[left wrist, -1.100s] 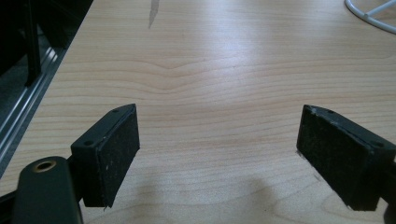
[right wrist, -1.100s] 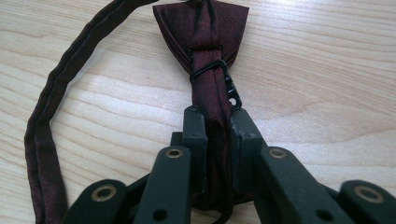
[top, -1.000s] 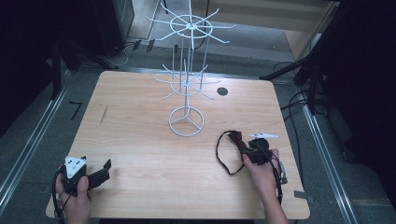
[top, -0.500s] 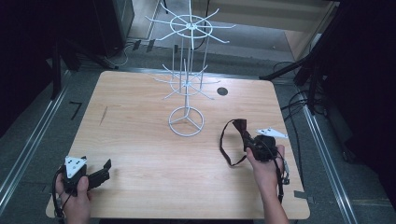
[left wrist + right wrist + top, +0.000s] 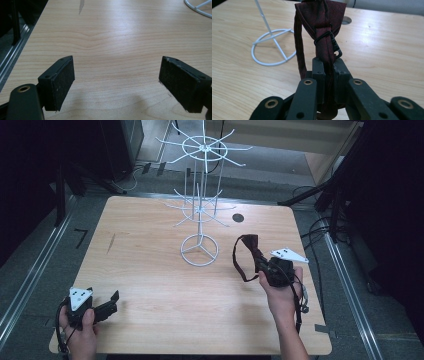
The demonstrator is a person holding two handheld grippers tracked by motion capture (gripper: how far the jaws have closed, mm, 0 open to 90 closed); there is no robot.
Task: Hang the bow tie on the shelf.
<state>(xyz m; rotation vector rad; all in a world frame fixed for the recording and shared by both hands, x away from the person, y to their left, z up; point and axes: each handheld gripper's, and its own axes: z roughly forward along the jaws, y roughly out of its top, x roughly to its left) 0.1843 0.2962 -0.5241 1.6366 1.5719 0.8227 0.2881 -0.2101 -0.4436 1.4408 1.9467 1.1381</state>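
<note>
Since 1 second ago the right gripper (image 5: pixel 261 265) has lifted the dark red bow tie (image 5: pixel 320 20) off the tabletop (image 5: pixel 150 250), its fingers clamped on the band. The tie now hangs at 3 o'clock of the white wire rack (image 5: pixel 200 210), ready for hanging. The left gripper (image 5: pixel 117 82) rests wide, holding nothing.

The wire rack (image 5: pixel 200 220) stands mid-table (image 5: pixel 150 270), the bow tie (image 5: pixel 247 257) right of its base.
</note>
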